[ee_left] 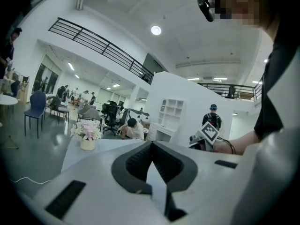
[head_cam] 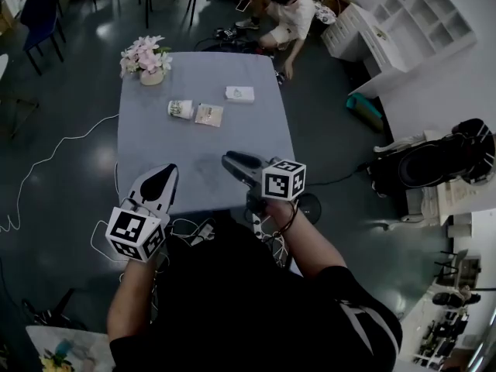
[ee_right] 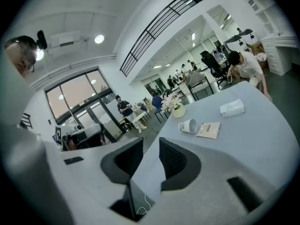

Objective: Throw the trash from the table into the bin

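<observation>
Nearest, the left tool (head_cam: 163, 175) is shut and empty, the right tool (head_cam: 232, 161) a little open and empty, both by the bench (head_cam: 194, 153) edge. Well apart, the cup (head_cam: 180, 108) lies tipped; a clumsy push could roll it away.

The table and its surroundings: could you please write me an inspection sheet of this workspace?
Surface: grey-covered table, flat, mostly bare.
Job's things: tipped paper cup, flat packet beside it, white tissue pack farther back.
Clutter: pot of pink flowers at the far left corner.
Grippers: left tongs shut, empty; right tongs slightly open, empty; both at the near edge.
Cables: white cable on the floor left of the table.
Surroundings: crouching person, white shelf unit, chairs.
</observation>
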`<state>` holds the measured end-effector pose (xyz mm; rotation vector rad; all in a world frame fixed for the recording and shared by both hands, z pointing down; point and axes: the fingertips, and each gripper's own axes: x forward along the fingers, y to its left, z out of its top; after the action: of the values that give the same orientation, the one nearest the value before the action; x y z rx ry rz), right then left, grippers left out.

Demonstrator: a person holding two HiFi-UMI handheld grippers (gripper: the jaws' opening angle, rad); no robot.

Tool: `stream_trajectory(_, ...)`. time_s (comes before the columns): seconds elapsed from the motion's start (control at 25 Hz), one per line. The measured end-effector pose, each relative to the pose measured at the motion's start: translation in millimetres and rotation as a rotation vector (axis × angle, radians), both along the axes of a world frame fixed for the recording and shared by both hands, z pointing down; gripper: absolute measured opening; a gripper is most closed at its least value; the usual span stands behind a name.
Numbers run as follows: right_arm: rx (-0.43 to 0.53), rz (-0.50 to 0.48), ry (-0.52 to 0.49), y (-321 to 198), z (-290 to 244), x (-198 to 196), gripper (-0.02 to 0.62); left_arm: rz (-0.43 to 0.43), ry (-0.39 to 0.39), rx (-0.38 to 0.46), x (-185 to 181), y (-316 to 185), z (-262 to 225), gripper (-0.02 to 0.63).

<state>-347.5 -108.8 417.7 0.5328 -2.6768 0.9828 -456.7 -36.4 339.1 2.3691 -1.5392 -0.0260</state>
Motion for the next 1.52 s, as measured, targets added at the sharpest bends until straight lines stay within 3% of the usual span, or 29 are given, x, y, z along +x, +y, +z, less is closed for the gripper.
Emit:
stream_trajectory(0.16,-0.030,-0.102,0.023,-41.0,13.7,-13.1,0.098,-0.110,0.022,-0.018,1.2,-26.4,2.6,0.014)
stream_trajectory(0.32,-0.031,-0.187,0.051,-81.0,27.3,-28.8,0.104,-0.168,0.026,-0.039,9.0,-55.0,12.7,0.014)
stream_trajectory(0.56,-0.045,-0.257,0.086,-125.5,51.8,-54.4,0.109,-0.199,0.053,-0.055,20.4,-85.8,24.5,0.014)
stream_trajectory(0.8,-0.038,-0.351,0.154,-148.3,91.5,-84.4,0.114,-0.232,0.048,-0.074,5.7,-110.2,46.1,0.014)
stream_trajectory(1.16,-0.039,-0.414,0.218,-174.6,141.6,-125.3,0.152,-0.294,0.060,-0.101,-24.9,-139.1,72.0,0.014)
stream_trajectory(1.52,-0.103,-0.438,0.294,-186.4,192.7,-153.1,0.176,-0.324,0.080,-0.159,-33.5,-137.6,102.0,0.014)
